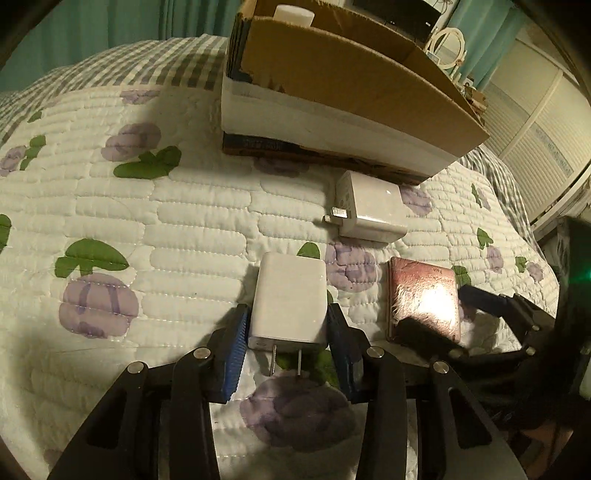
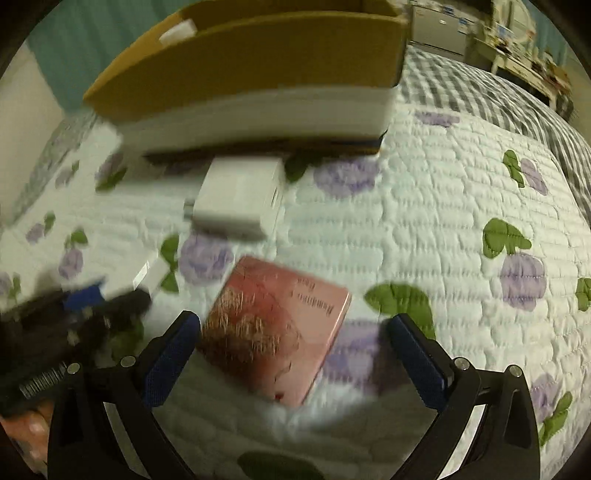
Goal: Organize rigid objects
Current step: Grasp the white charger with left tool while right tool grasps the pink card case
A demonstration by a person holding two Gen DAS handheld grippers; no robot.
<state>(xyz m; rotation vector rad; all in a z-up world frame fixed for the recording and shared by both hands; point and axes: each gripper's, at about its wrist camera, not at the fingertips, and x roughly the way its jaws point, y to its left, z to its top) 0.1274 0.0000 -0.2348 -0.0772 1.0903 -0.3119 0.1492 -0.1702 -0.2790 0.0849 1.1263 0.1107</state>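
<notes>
A white wall charger (image 1: pixel 291 295) lies on the quilt with its two prongs pointing at the camera. My left gripper (image 1: pixel 287 310) is shut on it, a blue pad against each side. A second white charger (image 1: pixel 369 206) rests on the quilt just in front of the cardboard box (image 1: pixel 351 74). To the right lies a flat pink box (image 2: pixel 273 328), between the fingers of my open right gripper (image 2: pixel 293 319). Its left pad is close to the box's corner and its right pad stands well off. This view is blurred.
The floral quilt (image 1: pixel 166 229) covers a bed, with a grey checked blanket (image 2: pixel 480 85) farther back. A white item (image 1: pixel 293 14) sits inside the cardboard box. A round mirror (image 1: pixel 448 46) and cluttered furniture stand beyond the bed's right side.
</notes>
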